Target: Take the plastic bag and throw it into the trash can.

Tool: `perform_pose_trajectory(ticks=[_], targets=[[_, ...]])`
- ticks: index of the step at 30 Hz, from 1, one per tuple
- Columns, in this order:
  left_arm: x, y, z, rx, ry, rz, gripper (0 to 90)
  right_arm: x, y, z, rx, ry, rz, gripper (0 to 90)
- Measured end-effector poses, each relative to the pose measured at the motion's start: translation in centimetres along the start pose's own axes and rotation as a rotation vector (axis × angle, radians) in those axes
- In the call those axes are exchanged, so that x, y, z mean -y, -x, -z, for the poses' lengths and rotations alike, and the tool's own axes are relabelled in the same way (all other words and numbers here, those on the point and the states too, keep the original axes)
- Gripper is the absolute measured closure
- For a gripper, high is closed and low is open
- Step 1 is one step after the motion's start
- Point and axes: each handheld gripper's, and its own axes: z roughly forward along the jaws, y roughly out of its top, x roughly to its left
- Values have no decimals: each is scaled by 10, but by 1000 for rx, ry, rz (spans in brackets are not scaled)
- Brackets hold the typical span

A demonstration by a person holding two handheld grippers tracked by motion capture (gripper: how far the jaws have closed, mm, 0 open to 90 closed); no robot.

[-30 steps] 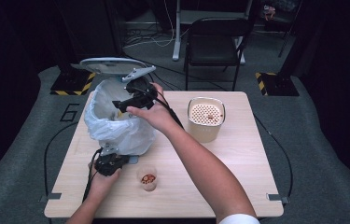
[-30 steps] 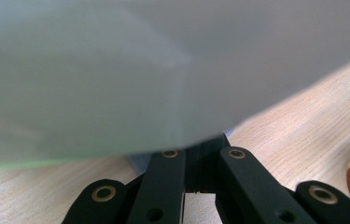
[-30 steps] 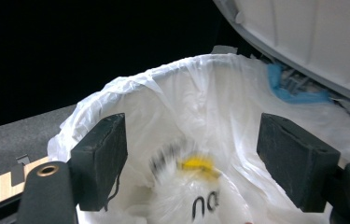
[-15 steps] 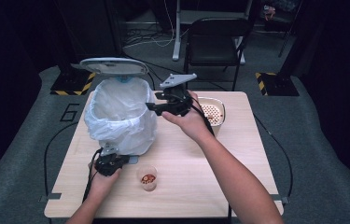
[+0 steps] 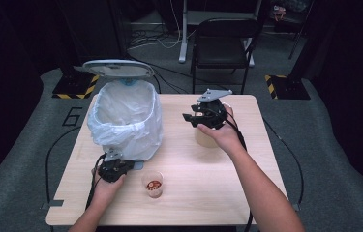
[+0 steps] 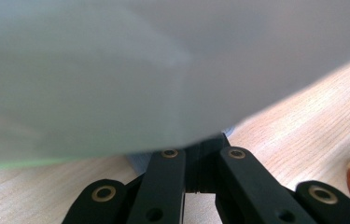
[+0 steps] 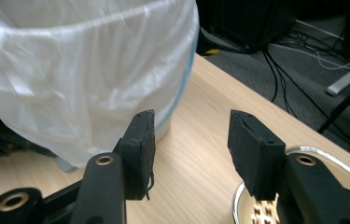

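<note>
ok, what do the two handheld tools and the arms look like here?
Both tools are black. The right tool carries a grey three-cornered plate on top; its jaws end in blocky black pads on links with brass-coloured pivot rivets. A black cable trails from the left tool. Forearms bare, no sleeves.

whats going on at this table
A person works at a wooden table with a gripper in each hand. The left gripper is shut at the foot of a lidded bin lined with a white bag. The right gripper hangs over a tan container, its jaws apart with nothing between them, having just been closing. A small cup stands near the front edge.
</note>
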Motion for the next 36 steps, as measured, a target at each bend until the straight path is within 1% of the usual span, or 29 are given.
perform_pose_trajectory(ticks=[2, 3, 5, 8, 9, 11, 16, 18, 19, 22, 25, 26, 28, 29, 30, 32, 33, 35, 36], targets=[[0, 0, 0, 0, 1, 1, 900, 7, 4, -1, 2, -11, -11, 529], [0, 0, 0, 0, 2, 2, 900, 11, 6, -1, 8, -11, -8, 533], [0, 0, 0, 0, 1, 0, 900, 20, 11, -2, 22, -17, -24, 538], [0, 0, 0, 1, -1, 2, 900, 32, 19, -2, 51, -24, -23, 556], [0, 0, 0, 1, -1, 1, 900, 36, 22, -2, 58, -33, -35, 556], [0, 0, 0, 2, -2, 2, 900, 45, 28, -3, 70, -38, -31, 556], [0, 0, 0, 4, 0, 4, 900, 66, 39, -6, 96, -63, -52, 555], [0, 0, 0, 3, -1, 4, 900, 73, 43, -7, 100, -73, -70, 547], [0, 0, 0, 3, 0, 5, 900, 75, 45, -8, 104, -80, -63, 543], [0, 0, 0, 4, -1, 0, 900, 81, 48, -8, 96, -78, -67, 543], [0, 0, 0, 5, -1, 3, 900, 86, 51, -10, 91, -88, -64, 549], [0, 0, 0, 5, -1, 2, 900, 88, 52, -12, 92, -97, -70, 552], [0, 0, 0, 5, -1, 3, 900, 91, 53, -14, 74, -108, -66, 563], [0, 0, 0, 5, -1, 3, 900, 92, 52, -15, 68, -113, -61, 570], [0, 0, 0, 4, 0, 3, 900, 93, 52, -17, 62, -117, -46, 596], [0, 0, 0, 3, 1, 4, 900, 93, 50, -18, 65, -123, -20, 613], [0, 0, 0, 4, 1, 3, 900, 93, 50, -18, 59, -125, -7, 628], [0, 0, 0, 5, -1, 3, 900, 91, 48, -18, 47, -129, -6, 667], [0, 0, 0, 5, -1, 3, 900, 91, 47, -18, 41, -129, 3, 685]])
